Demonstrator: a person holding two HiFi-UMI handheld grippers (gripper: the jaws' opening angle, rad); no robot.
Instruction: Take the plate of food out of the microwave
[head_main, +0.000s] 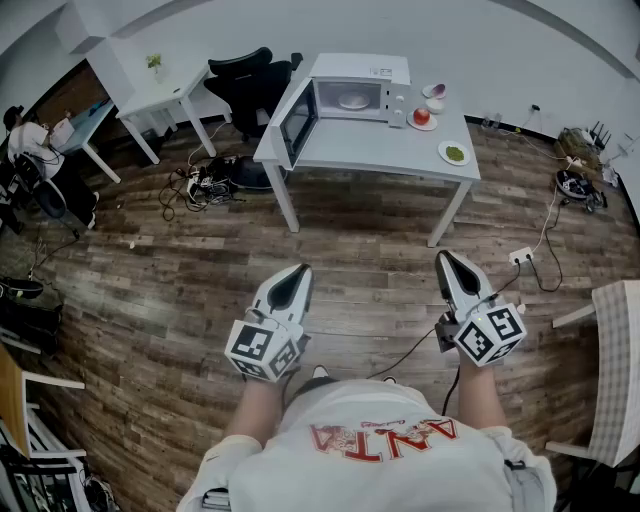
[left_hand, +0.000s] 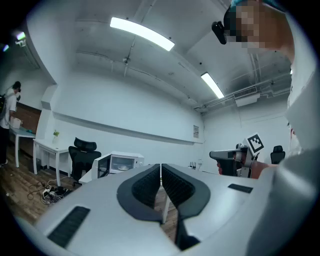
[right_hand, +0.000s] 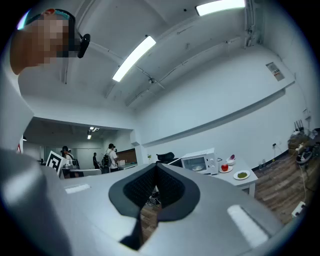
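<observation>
Grey and black, the fingers (left_hand: 145, 187) of the left gripper (left_hand: 160, 166) are pressed together with nothing between them. The right gripper (right_hand: 155, 169) also has its fingers (right_hand: 172, 192) closed on nothing. Both point level, side by side and apart, over a dark wood-plank floor (head_main: 150, 290).

A white power strip (head_main: 521, 256) lies on the planks just beside the right fingertips, to their right, its cord trailing off. Farther ahead, left of the left fingers, a tangle of cables (head_main: 203, 185) sits on the floor.

The planks run on from the fingertips to a white tabletop (head_main: 400, 152) on white legs, well ahead of both grippers. On the part ahead of the right fingers stand a small plate with something green (head_main: 454, 153), a plate with a red apple (head_main: 422, 117) and a white bowl (head_main: 435, 98).

The white microwave (head_main: 360, 90) stands toward the tabletop's left end, well beyond the fingertips. Its door (head_main: 297, 122) is swung open to the left, jutting toward the front edge. The plate of food (head_main: 352, 100) is inside the lit cavity. It is a pale round plate with something pale on it, too small to tell more.

A black office chair (head_main: 250, 85) stands behind the tabletop's left end, and a white desk (head_main: 165, 98) is farther left. White walls close the room beyond.
</observation>
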